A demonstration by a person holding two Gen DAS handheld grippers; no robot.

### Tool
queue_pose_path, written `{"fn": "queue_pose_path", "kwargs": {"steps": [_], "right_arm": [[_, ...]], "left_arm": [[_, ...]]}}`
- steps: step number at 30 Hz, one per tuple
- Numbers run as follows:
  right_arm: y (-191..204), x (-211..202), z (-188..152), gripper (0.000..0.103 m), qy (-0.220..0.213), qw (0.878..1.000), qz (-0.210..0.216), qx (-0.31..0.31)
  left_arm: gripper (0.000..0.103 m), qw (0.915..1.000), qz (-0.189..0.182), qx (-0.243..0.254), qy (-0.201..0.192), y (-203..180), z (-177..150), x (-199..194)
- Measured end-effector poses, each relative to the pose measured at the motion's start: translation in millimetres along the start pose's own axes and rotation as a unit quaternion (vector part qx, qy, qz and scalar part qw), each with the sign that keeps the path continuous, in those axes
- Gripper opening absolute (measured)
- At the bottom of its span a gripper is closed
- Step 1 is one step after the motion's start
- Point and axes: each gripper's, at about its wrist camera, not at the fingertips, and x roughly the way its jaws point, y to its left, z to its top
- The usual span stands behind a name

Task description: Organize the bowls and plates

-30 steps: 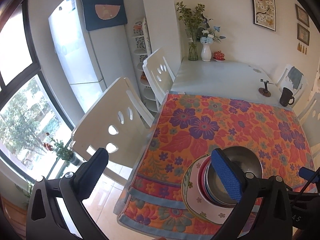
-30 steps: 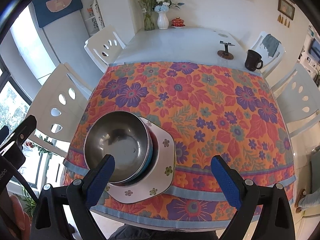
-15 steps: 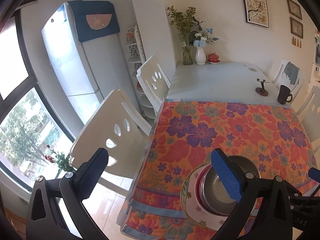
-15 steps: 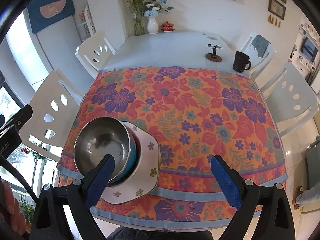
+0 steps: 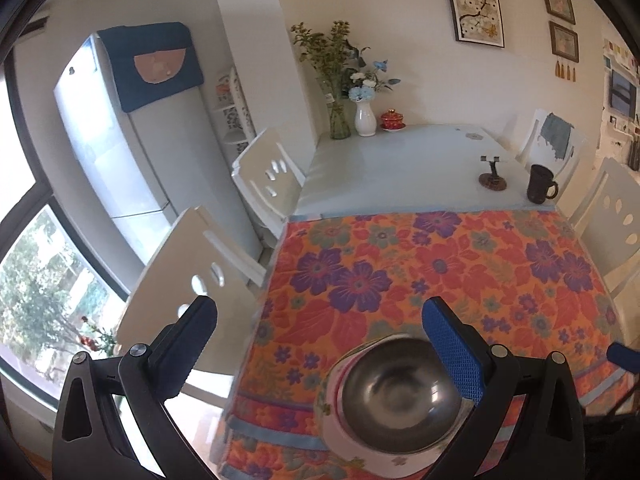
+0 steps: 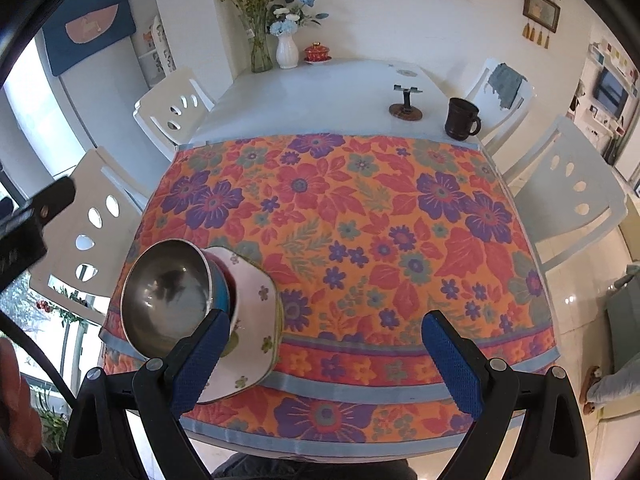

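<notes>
Stack of dishes sits at the near-left corner of the counter, on the orange quilted cloth w/ red and purple flowers (image 6: 360, 216). On top: round stainless-steel bowl (image 6: 166, 294), nested in a blue bowl (image 6: 221, 286); a red rim shows just under that, and all of it rests on a white scalloped plate w/ small flower print (image 6: 256, 304). In the right wrist view the stack looks tilted toward the camera, prob. fisheye warp, can't be sure.

Left tongs (image 5: 320, 344): fingers wide apart, nothing between them. Blue-padded right finger (image 5: 452, 354) overlaps the steel bowl's rim (image 5: 396, 392) in the left wrist view; contact can't be judged. Other finger hangs over the white chair (image 5: 192, 256) off the counter's edge.

Right tongs (image 6: 324, 360): also spread wide, holding nothing. Its left blue pad (image 6: 200, 360) sits in front of the plate's near edge; the other is over the cloth's striped border, well apart from the stack.

Far end of the white counter (image 6: 320, 92), bare of cloth: dark mug (image 6: 460, 120), small metal stand on a round brown base (image 6: 406, 106), white vase w/ blue flowers (image 6: 287, 50), glass vase of green stems (image 6: 260, 48), small red lidded dish (image 6: 317, 52). Fridge w/ blue cover (image 5: 132, 132) stands by the window at left.
</notes>
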Motion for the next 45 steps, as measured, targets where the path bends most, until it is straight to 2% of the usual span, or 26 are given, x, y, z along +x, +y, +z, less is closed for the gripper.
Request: {"fn": "queue_pose_path", "kwargs": {"steps": [7,14,22,35,39,41,45], "right_arm": [[-44.0,-11.4,6.2,0.096,-0.014,1.0,-0.003,0.014],[-84.9,-23.5,13.5,0.096,-0.031,0.999,0.011,0.009],[-121.2,-22.2,17.8,0.096,-0.033,0.999,0.021,0.013],[-183.9,-7.7,27.3,0.096,-0.036,0.998,0.026,0.048],[-196.8,3.6,31.5,0.096,-0.027,0.999,0.012,0.044],[-201.1,10.1,34.1,0.096,-0.019,0.999,-0.001,0.038],[-209.0,21.7,38.1,0.096,-0.003,0.999,0.005,0.038]], "left_arm": [[0.103,0.9998,-0.001,0.006,-0.021,-34.9,25.0,-14.9],[0.103,0.9996,-0.021,0.009,-0.015,-80.2,36.5,-26.5],[0.103,0.9992,-0.02,0.023,-0.025,-121.4,42.1,-41.2],[0.103,0.9987,-0.038,0.034,0.005,-181.4,45.8,-33.8],[0.103,0.9978,-0.053,0.035,0.02,-201.3,43.7,-25.3],[0.103,0.9977,-0.045,0.042,0.03,-211.5,40.9,-19.0],[0.103,0.9978,-0.021,0.039,0.048,-213.2,35.0,-9.9]]}}
